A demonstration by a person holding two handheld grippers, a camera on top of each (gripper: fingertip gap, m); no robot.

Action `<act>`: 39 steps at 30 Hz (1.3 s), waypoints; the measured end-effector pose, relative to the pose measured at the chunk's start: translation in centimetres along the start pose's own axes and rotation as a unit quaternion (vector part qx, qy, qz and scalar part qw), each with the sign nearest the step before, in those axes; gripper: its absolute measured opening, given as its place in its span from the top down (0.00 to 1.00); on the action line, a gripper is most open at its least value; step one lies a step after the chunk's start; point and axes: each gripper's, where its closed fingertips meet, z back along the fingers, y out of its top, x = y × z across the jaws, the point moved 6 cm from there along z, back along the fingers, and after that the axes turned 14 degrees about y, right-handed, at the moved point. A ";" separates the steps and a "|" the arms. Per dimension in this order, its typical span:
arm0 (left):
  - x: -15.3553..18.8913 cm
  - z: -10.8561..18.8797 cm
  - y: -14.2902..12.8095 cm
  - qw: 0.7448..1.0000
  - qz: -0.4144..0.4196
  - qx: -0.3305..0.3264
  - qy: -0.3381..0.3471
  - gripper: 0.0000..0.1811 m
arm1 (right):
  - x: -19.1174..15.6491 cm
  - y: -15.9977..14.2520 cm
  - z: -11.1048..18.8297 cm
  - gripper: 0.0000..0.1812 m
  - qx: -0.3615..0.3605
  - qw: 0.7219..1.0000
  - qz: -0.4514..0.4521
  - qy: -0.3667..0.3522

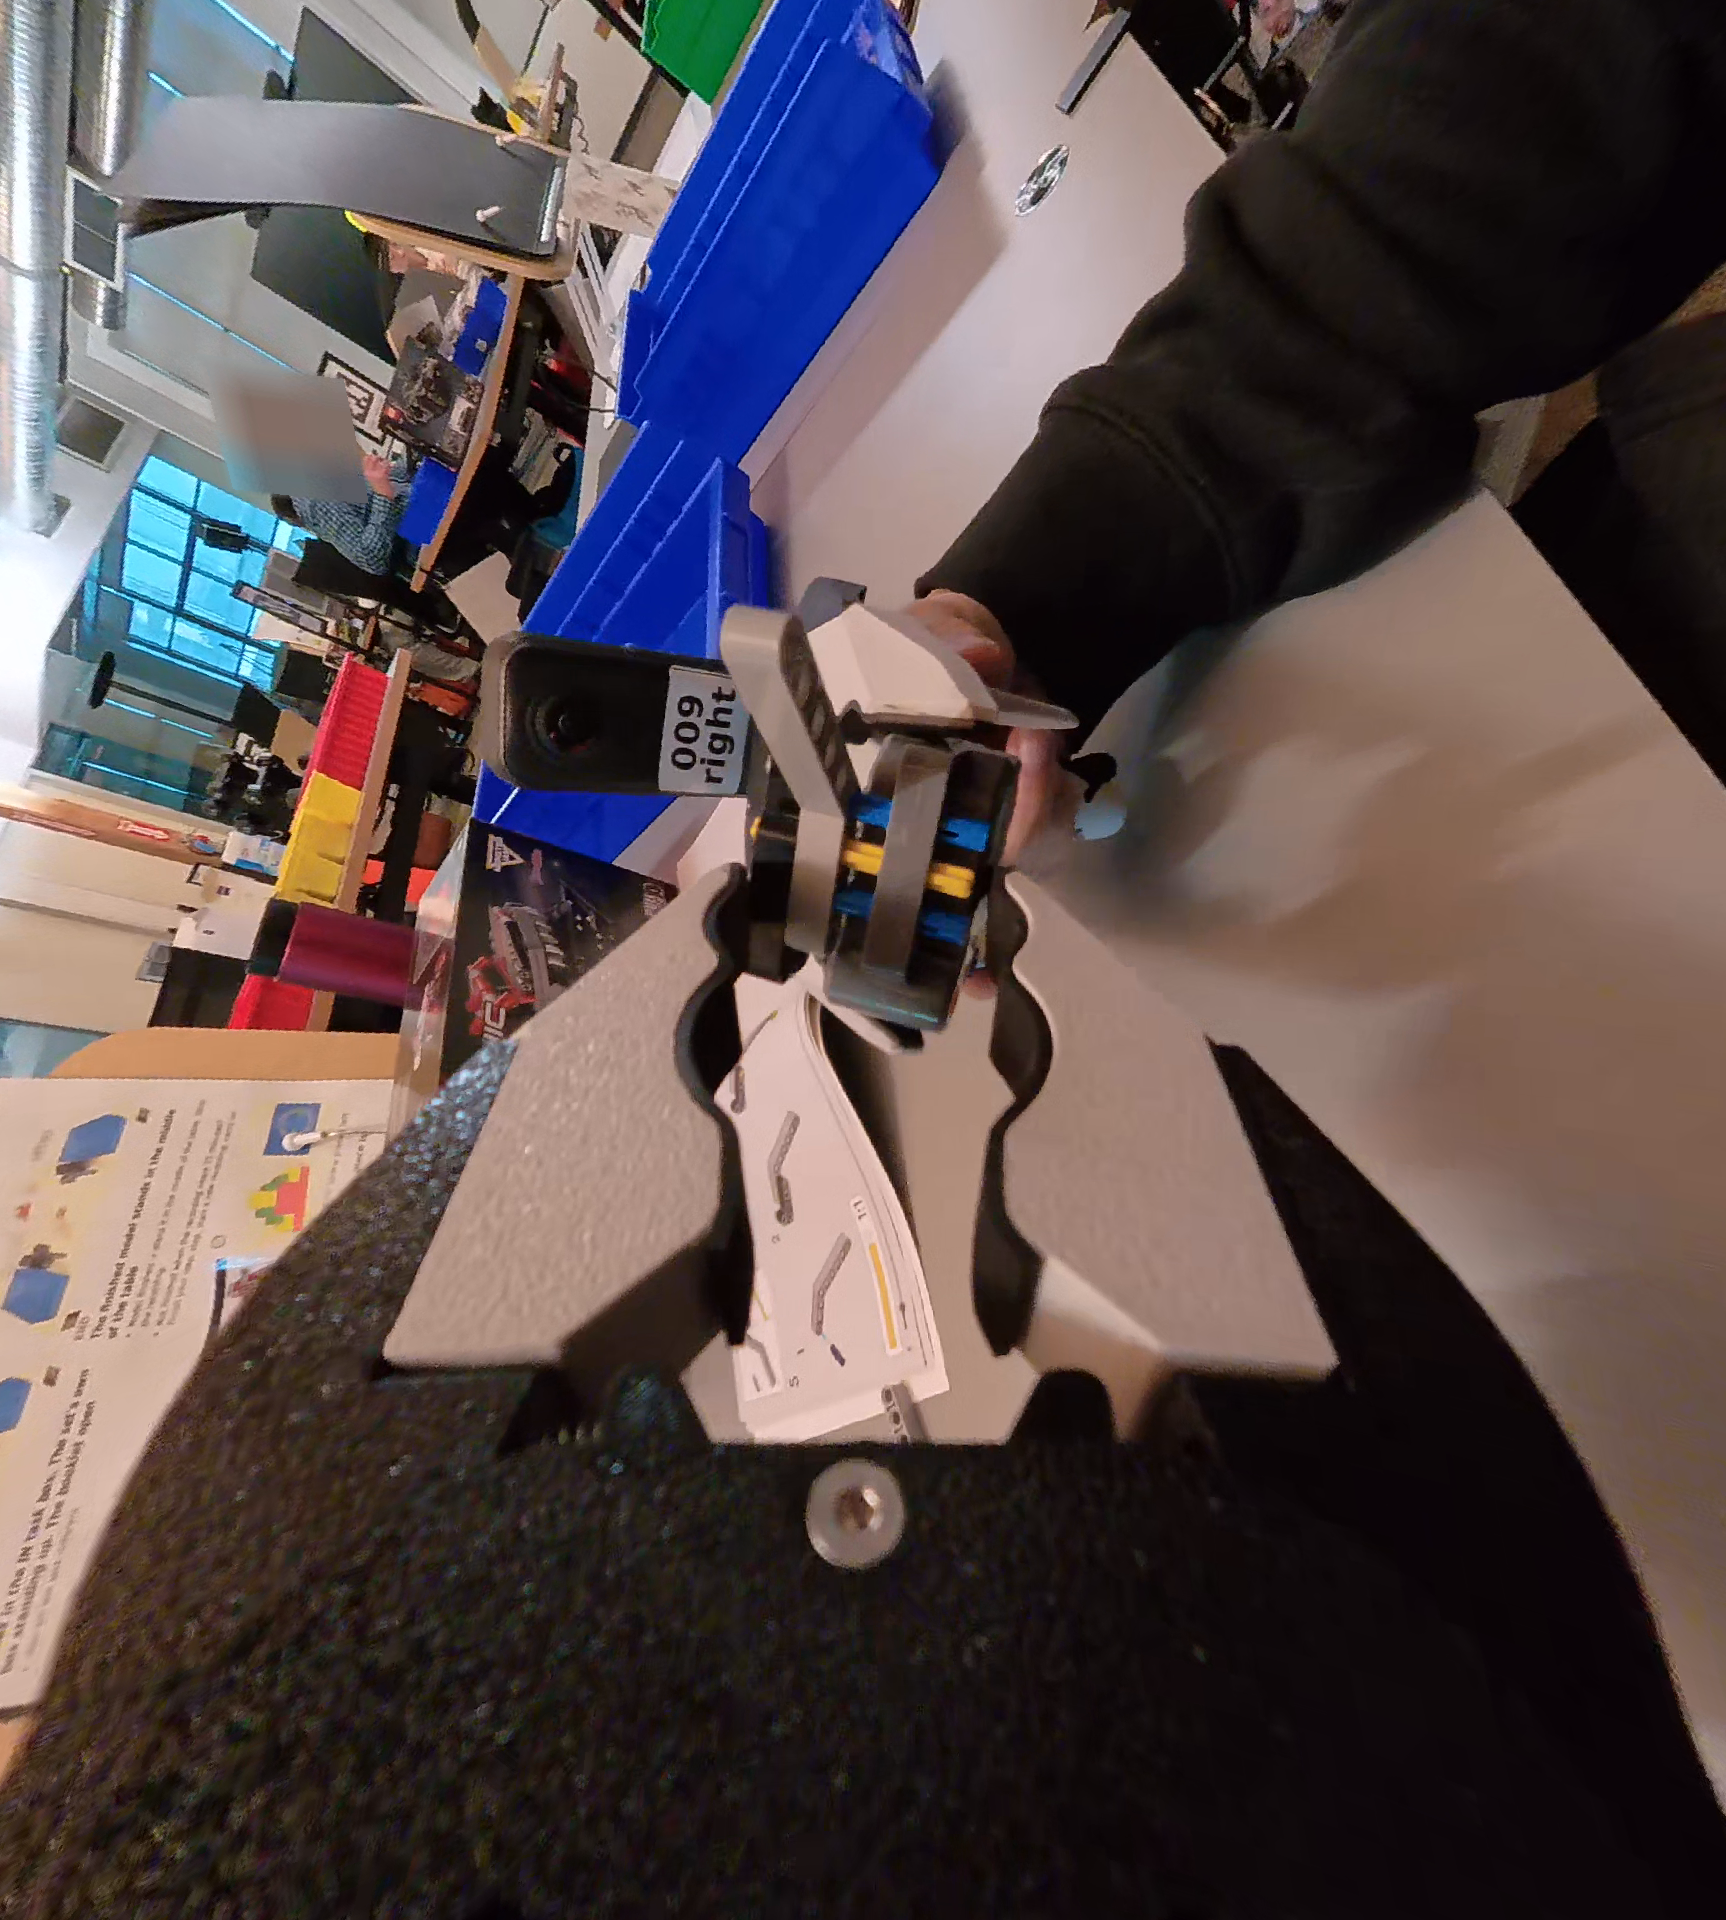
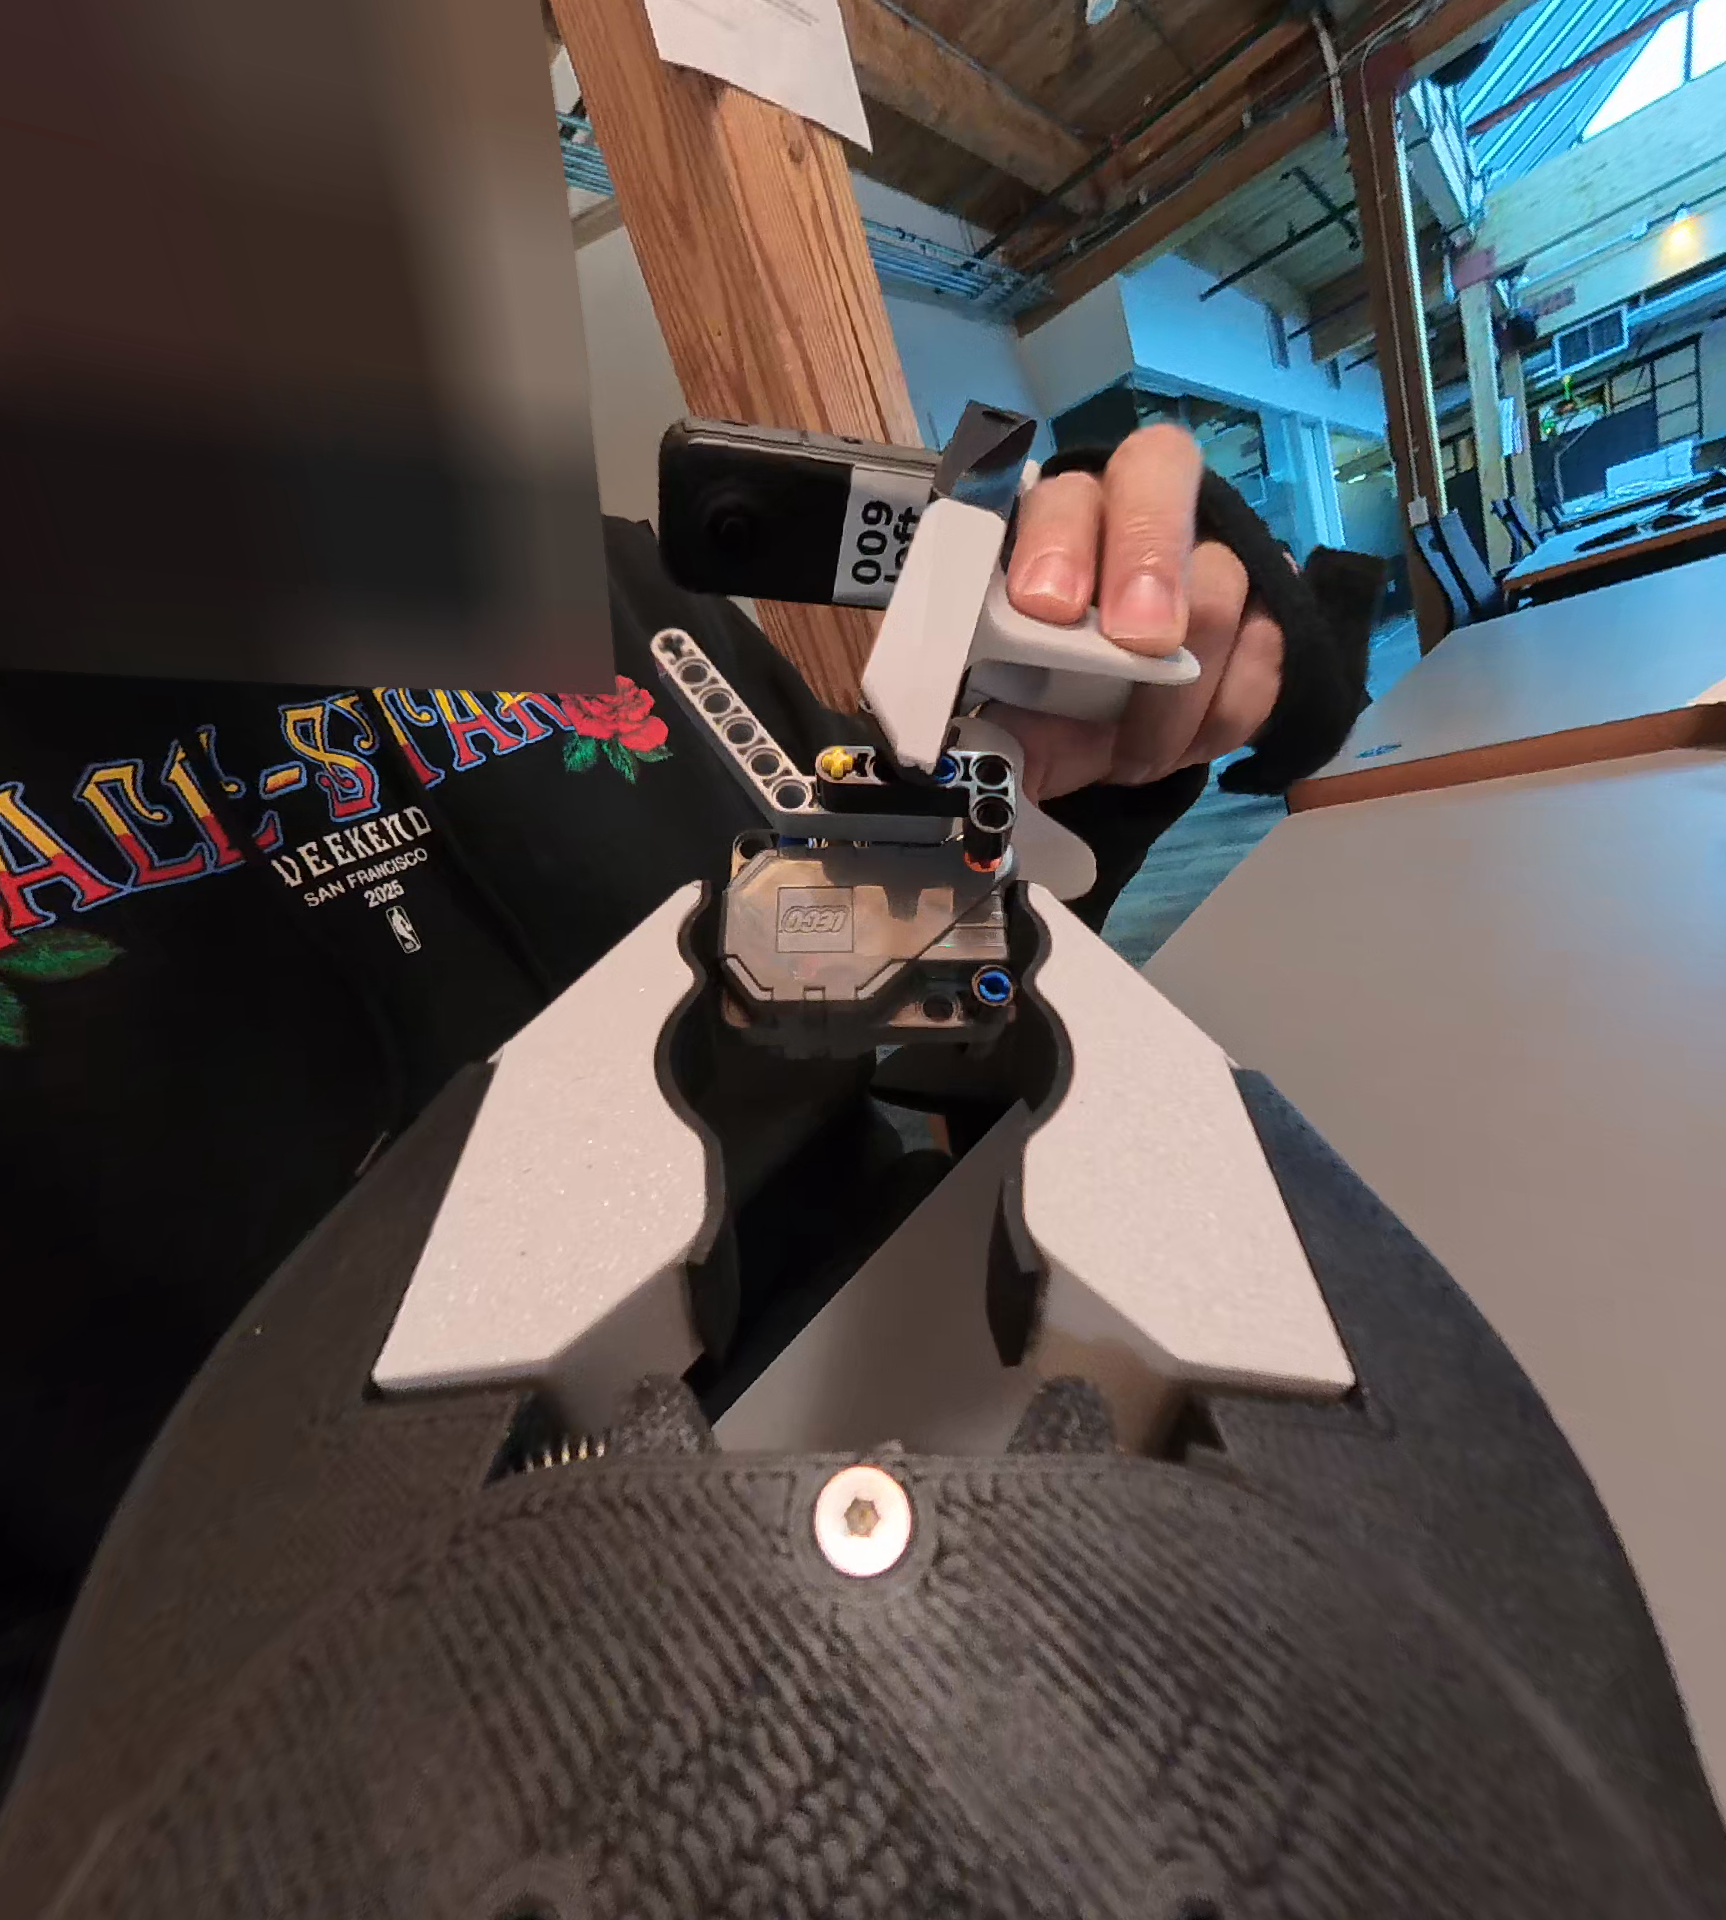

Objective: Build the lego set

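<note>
Slippage worries us: both grippers pinch one small model (image 2: 864, 925) in mid-air above the table (image 2: 1461, 1039), so any twist could pop the grey beam (image 2: 724, 717) loose. Our right gripper (image 2: 864, 956) clamps the motor block; the left gripper (image 1: 864, 935) grips the frame, tilted steeply.

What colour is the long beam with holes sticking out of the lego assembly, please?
Light grey beam, clearest in the right wrist view.

Both claws crowd the lego assembly (image 2: 864, 935) held between them; blue bins (image 1: 786, 270) wall the bench's (image 1: 1461, 1039) far edge; bare bench (image 2: 1513, 1143) lies open alongside.
</note>
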 end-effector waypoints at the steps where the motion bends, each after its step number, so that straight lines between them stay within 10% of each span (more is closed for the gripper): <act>1: -0.1 0.0 0.0 1.000 -0.001 0.002 0.008 0.76 | 0.0 0.1 0.0 0.71 0.007 1.000 0.000 0.000; 39: 0.9 1.8 0.4 0.987 -0.130 -0.090 -0.019 0.78 | 0.8 -0.6 -0.2 0.71 -0.041 0.998 0.024 -0.039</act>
